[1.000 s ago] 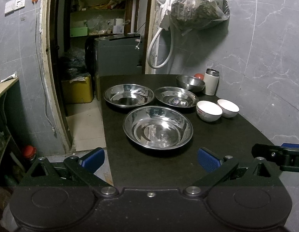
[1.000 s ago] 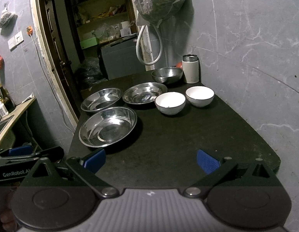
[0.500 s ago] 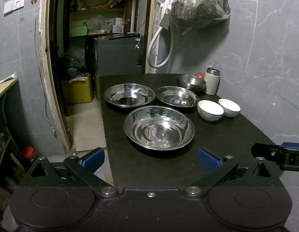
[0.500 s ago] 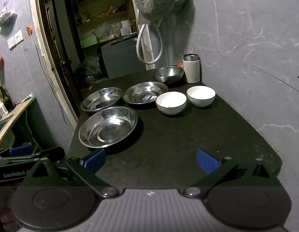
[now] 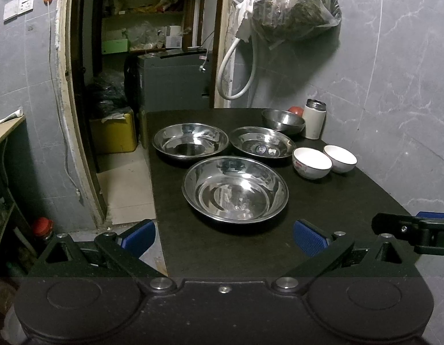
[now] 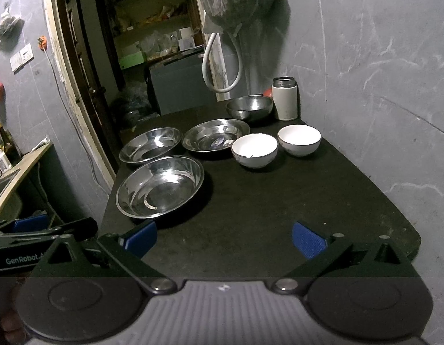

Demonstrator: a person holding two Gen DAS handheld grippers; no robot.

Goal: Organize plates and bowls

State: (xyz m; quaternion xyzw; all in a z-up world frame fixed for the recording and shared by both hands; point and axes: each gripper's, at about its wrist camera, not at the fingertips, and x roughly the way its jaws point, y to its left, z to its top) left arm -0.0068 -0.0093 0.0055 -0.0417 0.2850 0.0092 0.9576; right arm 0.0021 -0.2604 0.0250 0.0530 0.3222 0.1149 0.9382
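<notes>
Tableware is laid out on a dark table (image 5: 322,215) set against a grey marbled wall (image 6: 380,72). Three steel plates are noted: the nearest plate (image 5: 235,189), a far-left plate (image 5: 190,141) and a far-right plate (image 5: 262,141). Two white bowls (image 6: 254,150) (image 6: 299,139) stand side by side to the right of the plates, just apart. A steel bowl (image 6: 249,107) is placed at the far end, beside a white flask (image 6: 284,98). The left gripper (image 5: 223,237) is held with jaws spread wide at the near edge, nothing between them. The right gripper (image 6: 223,238) is likewise spread and unloaded. A bulging plastic bag (image 5: 293,11) and a white hose (image 5: 236,69) hang on the wall above the far end.
</notes>
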